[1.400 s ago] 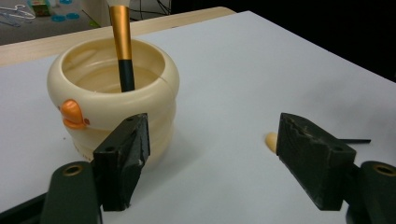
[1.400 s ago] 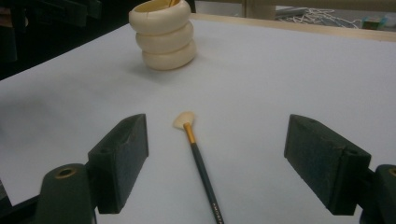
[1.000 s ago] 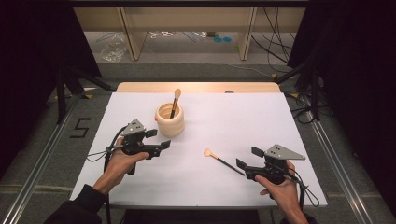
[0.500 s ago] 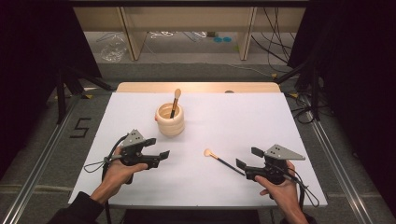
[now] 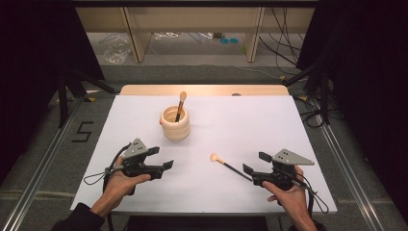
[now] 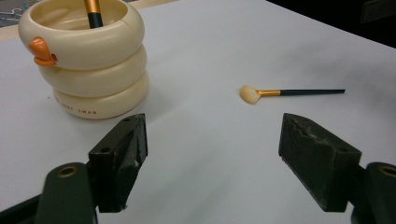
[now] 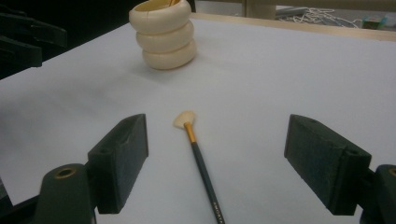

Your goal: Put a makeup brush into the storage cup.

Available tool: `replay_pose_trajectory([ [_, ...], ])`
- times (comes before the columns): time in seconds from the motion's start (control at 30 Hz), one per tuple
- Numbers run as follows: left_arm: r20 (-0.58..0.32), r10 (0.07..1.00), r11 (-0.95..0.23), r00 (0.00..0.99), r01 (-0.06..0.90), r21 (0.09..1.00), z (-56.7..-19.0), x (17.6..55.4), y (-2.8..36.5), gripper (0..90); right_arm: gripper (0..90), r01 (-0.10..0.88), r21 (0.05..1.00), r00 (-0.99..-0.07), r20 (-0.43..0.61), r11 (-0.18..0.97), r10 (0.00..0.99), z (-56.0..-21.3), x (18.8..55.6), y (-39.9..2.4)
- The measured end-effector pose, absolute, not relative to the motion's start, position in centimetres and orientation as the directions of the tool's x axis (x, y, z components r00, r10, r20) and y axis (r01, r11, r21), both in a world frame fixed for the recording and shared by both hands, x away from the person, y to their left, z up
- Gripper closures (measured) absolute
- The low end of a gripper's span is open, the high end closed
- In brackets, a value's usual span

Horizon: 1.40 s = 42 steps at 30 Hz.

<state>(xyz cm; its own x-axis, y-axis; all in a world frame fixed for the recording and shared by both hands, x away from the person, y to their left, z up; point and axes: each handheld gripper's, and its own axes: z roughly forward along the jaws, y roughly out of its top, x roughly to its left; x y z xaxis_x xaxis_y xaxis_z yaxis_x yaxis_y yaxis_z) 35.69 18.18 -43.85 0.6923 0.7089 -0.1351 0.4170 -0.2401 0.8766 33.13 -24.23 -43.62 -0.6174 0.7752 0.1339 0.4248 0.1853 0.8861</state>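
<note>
Our left gripper (image 5: 161, 159) withdrew, open; right gripper (image 7: 215, 163) gapes astride the brush (image 7: 198, 158): we close squarely mid-handle.

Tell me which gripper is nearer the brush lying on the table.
Right. The right gripper sits at the handle end of the loose brush, open jaws either side of it. The left gripper is open farther off, across bare table from its bristles.

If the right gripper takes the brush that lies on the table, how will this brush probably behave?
The loose brush has a thin, straight handle, so it probably stays stiff and feels light. Lying flat on the white table, the round handle may roll when nudged. Its pale fan head looks soft and would likely bend under pressure, so the open right gripper should close on the handle.
</note>
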Motion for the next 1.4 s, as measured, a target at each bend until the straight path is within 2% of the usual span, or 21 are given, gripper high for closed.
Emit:
replay_pose_trajectory([
  [0.7,-0.117,0.699,-0.272,0.706,0.413,0.869,-44.4,34.9,17.5,22.9,19.7,0.411,0.895,-0.639,0.146,0.175,0.755,-43.8,33.4,-23.8],
  [0.83,-0.116,0.7,-0.27,0.705,0.411,0.871,-44.4,34.8,17.5,22.9,16.4,0.408,0.886,-0.652,0.115,0.22,0.749,-43.9,33.6,-23.4],
  [0.87,-0.119,0.696,-0.268,0.708,0.41,0.872,-44.4,34.9,17.5,22.9,15.8,0.432,0.868,-0.655,0.117,0.243,0.747,-43.8,33.7,-23.3],
  [1.1,-0.118,0.695,-0.274,0.709,0.413,0.869,-44.5,35.0,17.4,22.8,15.9,0.426,0.841,-0.682,0.057,0.333,0.729,-43.5,34.8,-22.5],
  [1.23,-0.115,0.691,-0.287,0.713,0.417,0.862,-44.6,35.0,17.2,22.8,17.6,0.434,0.807,-0.706,0.029,0.4,0.708,-43.4,35.7,-21.8],
  [1.27,-0.119,0.69,-0.281,0.714,0.416,0.865,-44.6,35.0,17.2,22.7,20.2,0.442,0.781,-0.722,0.018,0.441,0.692,-43.2,36.1,-21.4],
  [1.4,-0.121,0.688,-0.28,0.716,0.415,0.866,-44.6,35.0,17.3,22.6,25.6,0.457,0.744,-0.735,0.008,0.487,0.678,-43.1,36.7,-20.6],
])
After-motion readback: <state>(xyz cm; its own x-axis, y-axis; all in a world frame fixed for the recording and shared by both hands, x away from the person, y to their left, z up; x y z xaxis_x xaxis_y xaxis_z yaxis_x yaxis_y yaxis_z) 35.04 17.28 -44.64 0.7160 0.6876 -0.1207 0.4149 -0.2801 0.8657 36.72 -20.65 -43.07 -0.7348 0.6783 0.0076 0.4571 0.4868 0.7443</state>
